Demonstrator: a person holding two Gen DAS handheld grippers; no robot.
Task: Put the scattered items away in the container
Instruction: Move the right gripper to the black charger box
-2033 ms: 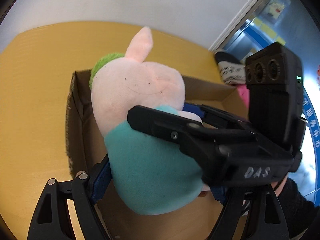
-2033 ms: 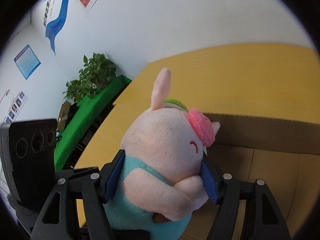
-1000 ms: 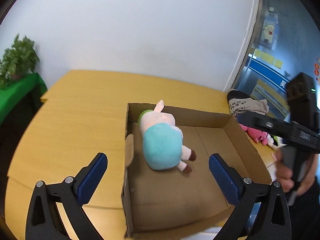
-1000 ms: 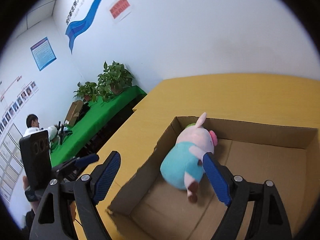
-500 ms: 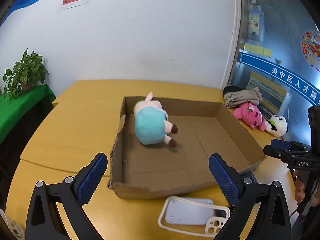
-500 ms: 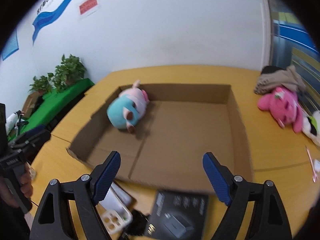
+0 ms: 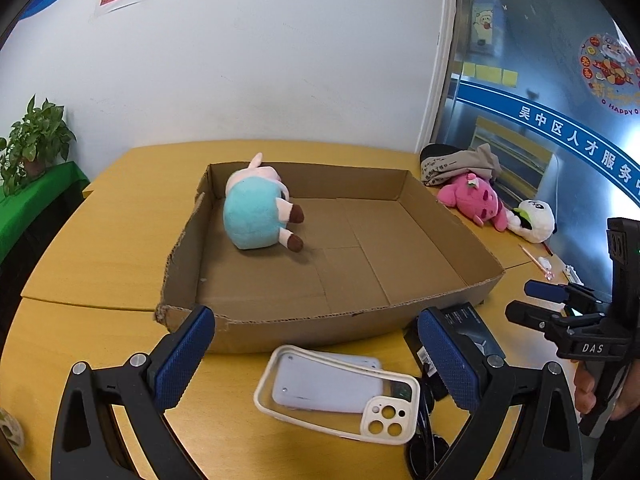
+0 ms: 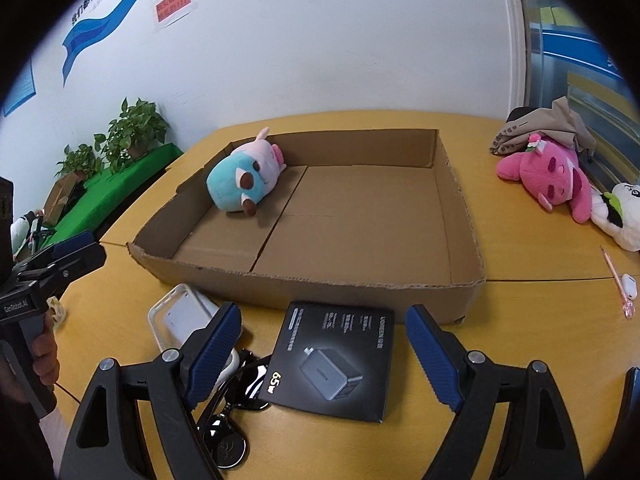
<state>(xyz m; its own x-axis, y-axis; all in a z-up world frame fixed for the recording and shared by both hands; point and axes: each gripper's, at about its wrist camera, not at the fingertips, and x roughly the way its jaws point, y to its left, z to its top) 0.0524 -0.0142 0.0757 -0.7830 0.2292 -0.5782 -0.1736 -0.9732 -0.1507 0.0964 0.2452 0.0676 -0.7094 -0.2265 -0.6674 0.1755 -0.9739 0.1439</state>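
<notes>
Box: a shallow cardboard box point(image 7: 440, 216) sits open-topped on the yellow table point(image 7: 100, 240), its near wall ragged along the top edge.
Pig plush: a pink pig plush in a teal outfit point(image 7: 256, 210) lies on its side in the far-left corner of the box, feet toward the middle.
Left gripper: the left gripper point(image 7: 316, 350) hangs over the near table edge, jaws spread wide, nothing between the pads.
Phone case: a clear phone case point(image 7: 336, 394) lies flat just in front of the box, below and between the left gripper's fingers.
Right gripper: the right gripper point(image 8: 324, 352) is released too, jaws wide, above a black charger box point(image 8: 332, 360).
Clutter: dark sunglasses point(image 8: 228, 436) lie touching the charger box's left side, beside the phone case.
Still outside: a pink plush point(image 8: 548, 176) and a white panda plush point(image 8: 622, 212) lie right of the box, a grey cloth bag point(image 8: 544, 128) behind them, and a pink pen point(image 8: 618, 284) nearer.
In the way: the box's near wall stands between both grippers and its floor.
</notes>
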